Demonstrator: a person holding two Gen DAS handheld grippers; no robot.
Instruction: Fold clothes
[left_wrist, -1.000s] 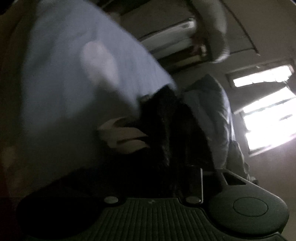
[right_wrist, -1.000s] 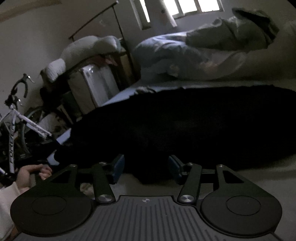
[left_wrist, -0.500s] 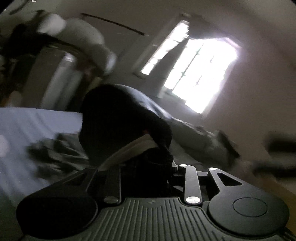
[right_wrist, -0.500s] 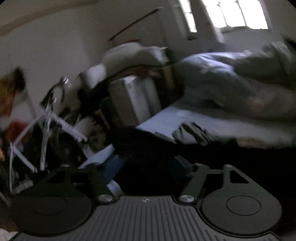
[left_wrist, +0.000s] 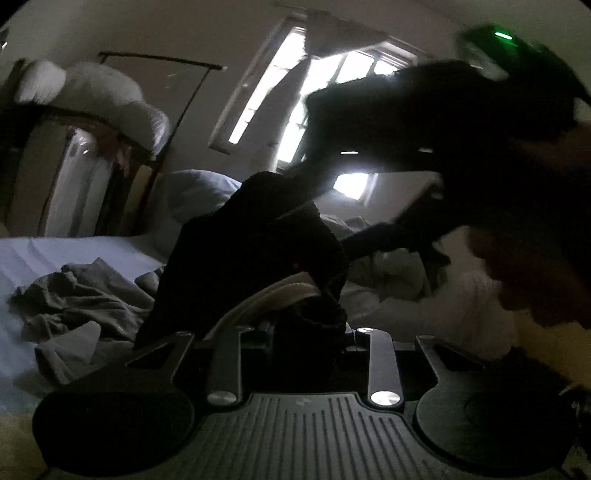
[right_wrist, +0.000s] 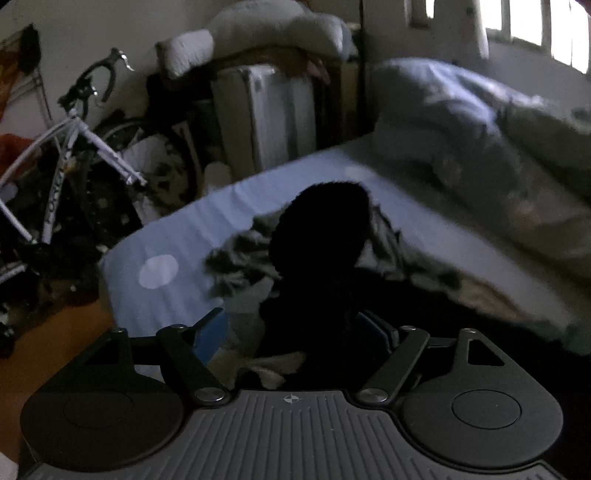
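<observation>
Since a moment ago the black garment (left_wrist: 255, 251) has come up off the bed and now hangs bunched between the two grippers, where before it lay spread flat across the mattress. The left gripper (left_wrist: 303, 332) has its jaws closed on a thick fold of the dark cloth, a pale inner band (left_wrist: 273, 295) showing just above the grip. The right gripper (right_wrist: 295, 332) has the same black garment (right_wrist: 321, 254) rising as a dark lump between its jaws, but the blue pads sit apart on either side of the cloth, and I cannot tell whether they are pinching it. In the left wrist view the right gripper shows as a dark blurred shape up high against the window (left_wrist: 332, 110), with a green light on it. Below, a crumpled grey garment (left_wrist: 77, 295) lies on the pale blue sheet of the bed (right_wrist: 177, 236). A rumpled duvet (right_wrist: 480, 147) is heaped further along the bed. A white bicycle (right_wrist: 70, 147) leans by the wall beside the bed, near a white appliance (right_wrist: 266, 118) with bedding piled on top.
</observation>
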